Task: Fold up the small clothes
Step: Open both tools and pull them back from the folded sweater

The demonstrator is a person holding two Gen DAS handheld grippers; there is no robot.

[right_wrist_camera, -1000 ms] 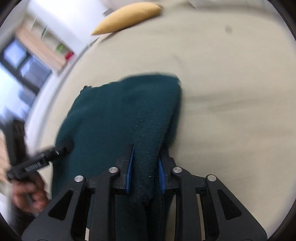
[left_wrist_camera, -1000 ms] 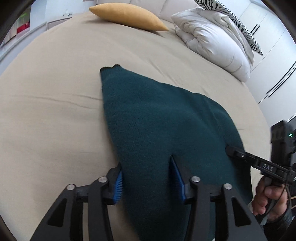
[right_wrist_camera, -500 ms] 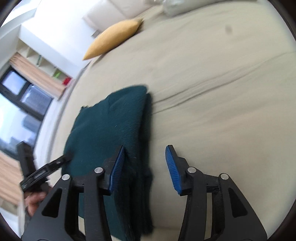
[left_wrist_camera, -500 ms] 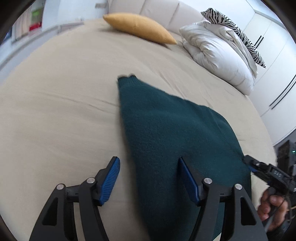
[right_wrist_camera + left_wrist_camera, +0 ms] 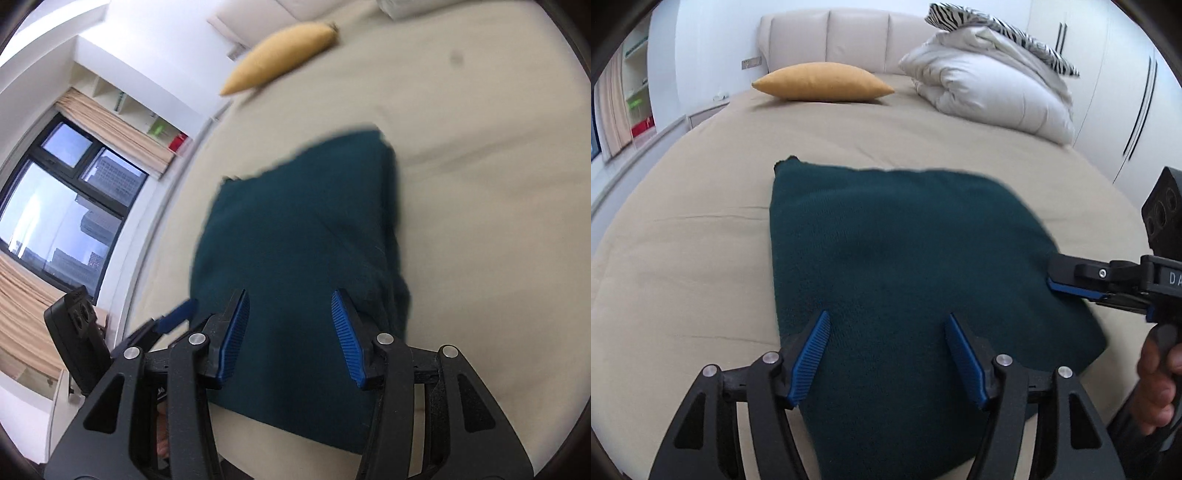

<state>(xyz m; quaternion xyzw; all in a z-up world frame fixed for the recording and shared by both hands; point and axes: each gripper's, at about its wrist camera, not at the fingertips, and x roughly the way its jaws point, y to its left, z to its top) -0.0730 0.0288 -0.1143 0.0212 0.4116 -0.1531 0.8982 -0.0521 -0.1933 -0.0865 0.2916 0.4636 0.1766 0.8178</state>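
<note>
A folded dark-green knit garment (image 5: 905,266) lies flat on the beige bed (image 5: 683,258). Beyond it lie a mustard cushion (image 5: 823,82) and a white duvet (image 5: 990,96). Left gripper (image 5: 886,354) and right gripper (image 5: 290,332) hover, jaws apart, gripping nothing.

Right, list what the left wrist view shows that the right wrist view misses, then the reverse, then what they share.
Only the left wrist view: the padded beige headboard, the white folded duvet with a zebra-striped pillow on top, the white wardrobe doors.
Only the right wrist view: the dark-framed window with tan curtains.
Both: the dark green knitted garment lying folded on the beige bed sheet, the mustard yellow cushion, and the left gripper and right gripper, both open.
</note>
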